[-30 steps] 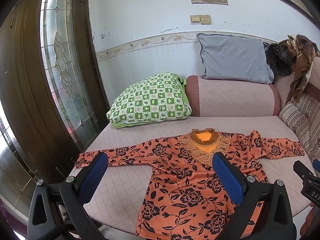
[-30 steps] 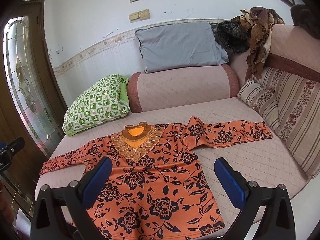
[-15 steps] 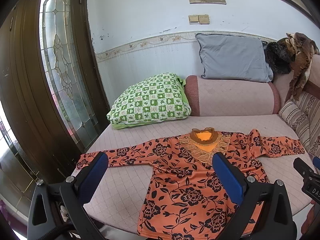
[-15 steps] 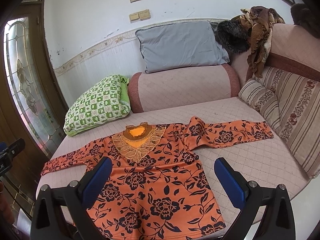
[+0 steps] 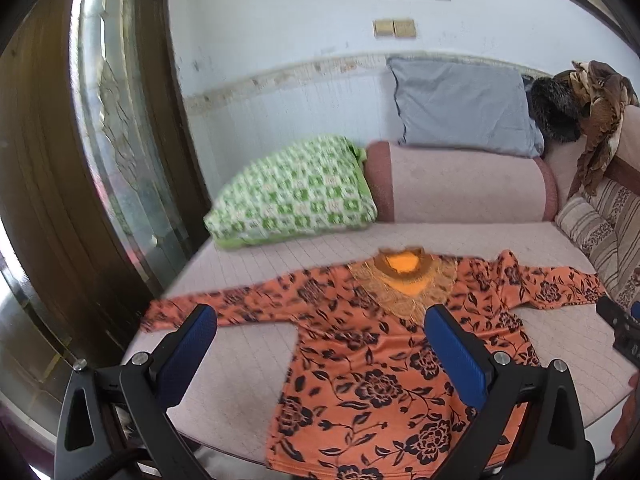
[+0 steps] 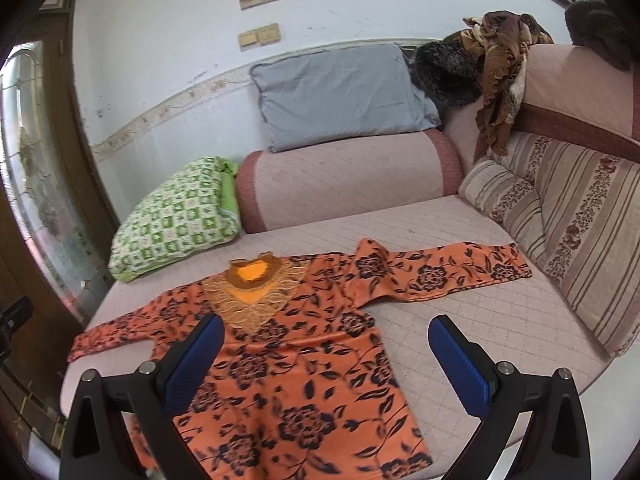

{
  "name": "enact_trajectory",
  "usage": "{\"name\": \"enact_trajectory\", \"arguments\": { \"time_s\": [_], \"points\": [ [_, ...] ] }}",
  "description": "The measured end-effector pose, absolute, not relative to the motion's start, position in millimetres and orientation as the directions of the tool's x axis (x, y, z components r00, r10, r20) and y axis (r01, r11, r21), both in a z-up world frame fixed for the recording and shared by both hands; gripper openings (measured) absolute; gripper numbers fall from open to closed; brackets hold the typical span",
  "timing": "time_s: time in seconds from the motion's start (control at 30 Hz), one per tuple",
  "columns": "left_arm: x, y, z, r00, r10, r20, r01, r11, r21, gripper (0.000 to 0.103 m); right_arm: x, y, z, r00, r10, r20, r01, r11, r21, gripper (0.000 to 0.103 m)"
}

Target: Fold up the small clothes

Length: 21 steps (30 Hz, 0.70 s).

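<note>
An orange long-sleeved top with black flowers [image 5: 372, 364] lies flat, face up, on the pink quilted sofa seat [image 5: 248, 360], both sleeves spread out. It also shows in the right wrist view [image 6: 288, 360]. My left gripper [image 5: 320, 344] is open and empty, held above the top's left half near the seat's front edge. My right gripper [image 6: 326, 354] is open and empty, above the top's right half. Neither touches the cloth.
A green checked pillow [image 5: 292, 196] lies at the back left, a grey pillow [image 6: 340, 92] on the bolster [image 6: 344, 184]. Striped cushions [image 6: 576, 220] line the right side. A glass door [image 5: 120, 140] stands at the left. Brown clothes [image 6: 500, 60] hang over the backrest.
Both grippers have drifted slightly to the right and forward over the sofa; the left view is blurred by motion. The top has not moved. Both grippers stay open.
</note>
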<state>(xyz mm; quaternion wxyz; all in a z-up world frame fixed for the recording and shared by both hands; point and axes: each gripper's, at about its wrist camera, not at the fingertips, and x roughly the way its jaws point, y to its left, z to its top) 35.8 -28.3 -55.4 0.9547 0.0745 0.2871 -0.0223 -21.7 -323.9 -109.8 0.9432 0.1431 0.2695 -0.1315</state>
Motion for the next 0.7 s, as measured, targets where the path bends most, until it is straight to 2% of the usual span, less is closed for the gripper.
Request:
{"name": "enact_trajectory", "arguments": {
  "time_s": [0.07, 0.17, 0.27, 0.33, 0.4, 0.47, 0.53, 0.6, 0.7],
  "points": [
    [70, -23, -86, 0.75, -0.065, -0.658, 0.136, 0.989, 0.057, 0.103, -5, -343, -124, 0.791, -0.188, -0.582, 0.363, 0.911, 0.198, 0.103],
    [125, -17, -138, 0.624, -0.096, -0.776, 0.131, 0.991, -0.018, 0.103, 22, -393, -154, 0.748, -0.206, -0.631, 0.44, 0.866, 0.239, 0.103],
    [175, -20, -178, 0.625, 0.018, -0.78, 0.018, 0.999, 0.037, 0.103, 46, -464, -192, 0.706, -0.16, -0.69, 0.528, 0.768, 0.363, 0.102],
    [202, -26, -193, 0.646, 0.093, -0.757, -0.057, 0.996, 0.074, 0.103, 55, -514, -222, 0.698, -0.097, -0.71, 0.584, 0.65, 0.486, 0.095],
    [226, -40, -209, 0.66, 0.119, -0.742, -0.09, 0.993, 0.079, 0.103, 64, -559, -252, 0.721, -0.03, -0.693, 0.605, 0.515, 0.607, 0.089],
    [249, -57, -230, 0.66, 0.092, -0.746, -0.082, 0.995, 0.049, 0.103, 73, -597, -283, 0.755, 0.004, -0.655, 0.608, 0.371, 0.702, 0.086],
    [264, -68, -247, 0.659, 0.022, -0.752, -0.034, 0.999, -0.001, 0.103, 81, -626, -313, 0.756, 0.003, -0.654, 0.635, 0.236, 0.735, 0.08],
    [271, -74, -258, 0.669, -0.02, -0.743, 0.002, 1.0, -0.025, 0.103, 86, -647, -334, 0.761, -0.034, -0.648, 0.646, 0.13, 0.752, 0.079],
    [288, -75, -269, 0.63, -0.077, -0.773, 0.028, 0.997, -0.076, 0.103, 97, -681, -356, 0.729, -0.088, -0.679, 0.684, 0.068, 0.726, 0.07]
  ]
}}
